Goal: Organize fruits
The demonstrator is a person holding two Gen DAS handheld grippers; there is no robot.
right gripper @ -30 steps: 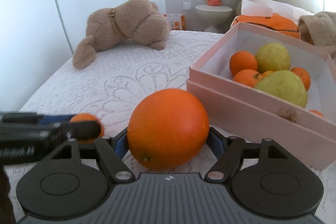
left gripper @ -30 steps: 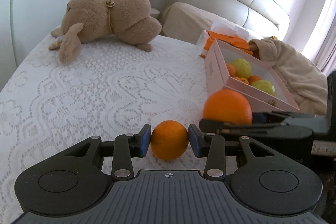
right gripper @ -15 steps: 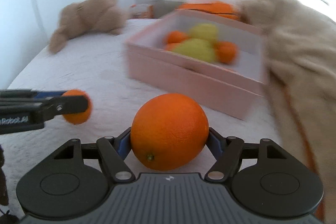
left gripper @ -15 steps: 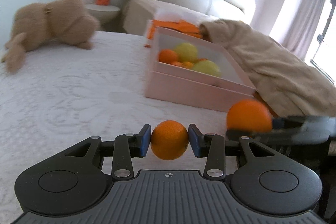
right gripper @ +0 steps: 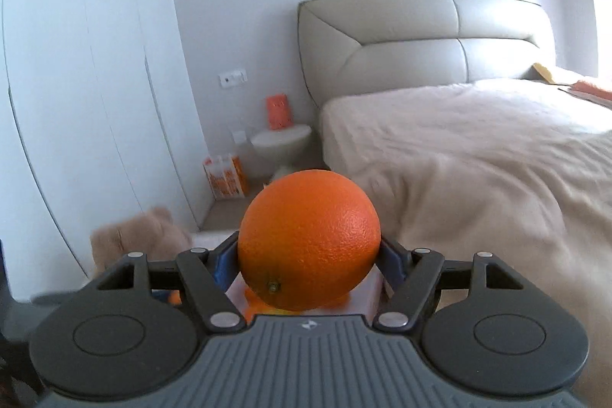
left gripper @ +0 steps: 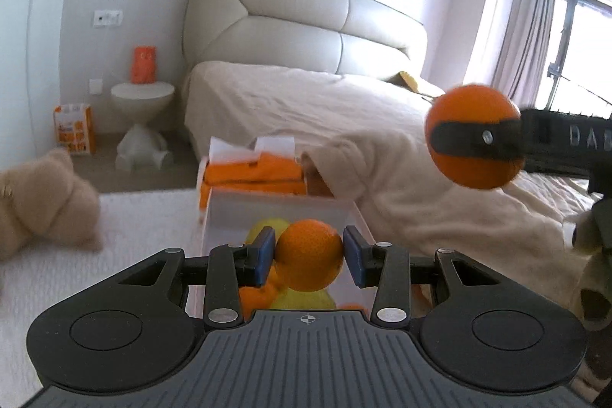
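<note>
My left gripper (left gripper: 309,257) is shut on a small orange (left gripper: 308,254), held in the air just above the near end of the pink fruit box (left gripper: 275,209). Yellow-green and orange fruit (left gripper: 302,299) lie in the box below it. My right gripper (right gripper: 309,257) is shut on a large orange (right gripper: 309,244), also lifted; a strip of the box (right gripper: 363,301) shows under it. In the left wrist view the large orange (left gripper: 474,134) hangs higher at the right, with one black finger (left gripper: 478,138) across it.
A beige blanket (left gripper: 401,178) drapes from the bed to the box's right side. Folded orange cloth (left gripper: 252,174) lies behind the box. A tan plush toy (left gripper: 42,201) rests on the white lace cover at left. A white side table (left gripper: 141,102) stands by the wall.
Both grippers have risen with their oranges and swung toward the box; the left one now hangs over the box's near end. The plush toy has slid to the left edge of both views.
</note>
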